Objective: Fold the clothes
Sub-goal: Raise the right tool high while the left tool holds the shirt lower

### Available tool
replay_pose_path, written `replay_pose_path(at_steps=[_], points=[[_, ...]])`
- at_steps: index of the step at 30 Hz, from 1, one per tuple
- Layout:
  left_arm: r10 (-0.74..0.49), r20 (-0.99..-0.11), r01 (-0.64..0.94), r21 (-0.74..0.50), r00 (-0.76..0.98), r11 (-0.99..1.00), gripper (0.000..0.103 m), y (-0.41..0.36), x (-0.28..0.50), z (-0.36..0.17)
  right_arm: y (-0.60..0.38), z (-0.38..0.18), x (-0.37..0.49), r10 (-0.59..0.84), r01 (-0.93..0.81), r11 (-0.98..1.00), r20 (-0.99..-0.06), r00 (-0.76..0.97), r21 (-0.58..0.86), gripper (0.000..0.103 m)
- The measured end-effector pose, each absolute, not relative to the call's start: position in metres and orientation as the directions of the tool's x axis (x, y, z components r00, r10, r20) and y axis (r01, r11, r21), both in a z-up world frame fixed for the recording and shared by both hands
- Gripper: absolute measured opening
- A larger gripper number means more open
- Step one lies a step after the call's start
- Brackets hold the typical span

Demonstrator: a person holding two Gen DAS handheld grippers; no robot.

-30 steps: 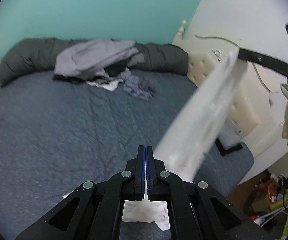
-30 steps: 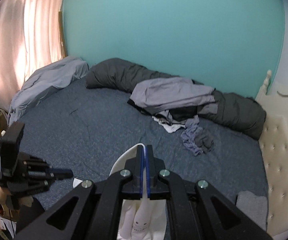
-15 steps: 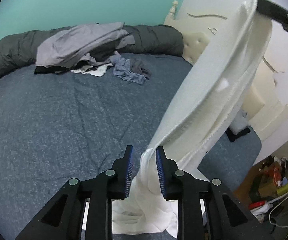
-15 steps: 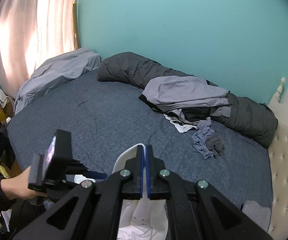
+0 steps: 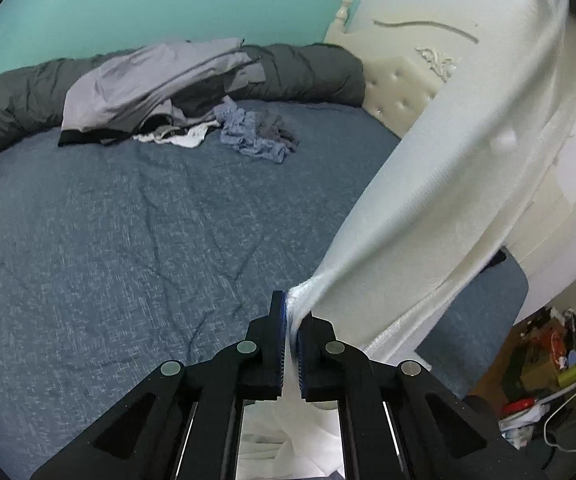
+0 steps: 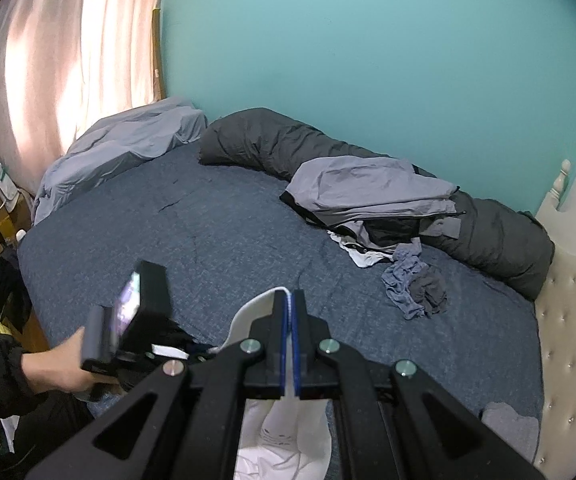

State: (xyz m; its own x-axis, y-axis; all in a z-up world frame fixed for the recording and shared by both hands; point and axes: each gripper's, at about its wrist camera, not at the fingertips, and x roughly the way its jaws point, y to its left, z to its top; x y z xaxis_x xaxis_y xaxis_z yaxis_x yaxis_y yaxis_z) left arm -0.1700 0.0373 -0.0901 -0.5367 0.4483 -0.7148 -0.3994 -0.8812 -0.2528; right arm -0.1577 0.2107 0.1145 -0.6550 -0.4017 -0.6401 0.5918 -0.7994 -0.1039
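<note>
While stretched taut above the bed [image 5: 127,240], the white garment [image 5: 448,200] is pinched at one edge by the left gripper [image 5: 291,320] and at another by the right gripper [image 6: 289,312]; a clothes pile [image 6: 372,208] lies near the headboard [image 6: 568,320].

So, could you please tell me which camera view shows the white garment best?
The left wrist view: the white garment stretches from the left tool, which is shut on it, up to the frame's top right. The right wrist view shows only a bunched part of it pinched in the right tool and hanging below.
</note>
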Motion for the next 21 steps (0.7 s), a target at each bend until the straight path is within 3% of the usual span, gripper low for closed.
replay_pose_path(at_steps=[10, 21], points=[[0.307, -0.616, -0.292, -0.128, -0.726, -0.948, 0.003, -0.007, -0.147, 0.028, 0.243, 0.162, -0.129, -0.409, 0.53, -0.842, -0.526, -0.746, -0.097, 0.002], [0.181, -0.421, -0.212, 0.028, -0.889, -0.977, 0.003, -0.029, -0.086, 0.212, 0.279, 0.277, -0.07, -0.478, 0.501, -0.865, -0.274, -0.835, -0.019, 0.0]])
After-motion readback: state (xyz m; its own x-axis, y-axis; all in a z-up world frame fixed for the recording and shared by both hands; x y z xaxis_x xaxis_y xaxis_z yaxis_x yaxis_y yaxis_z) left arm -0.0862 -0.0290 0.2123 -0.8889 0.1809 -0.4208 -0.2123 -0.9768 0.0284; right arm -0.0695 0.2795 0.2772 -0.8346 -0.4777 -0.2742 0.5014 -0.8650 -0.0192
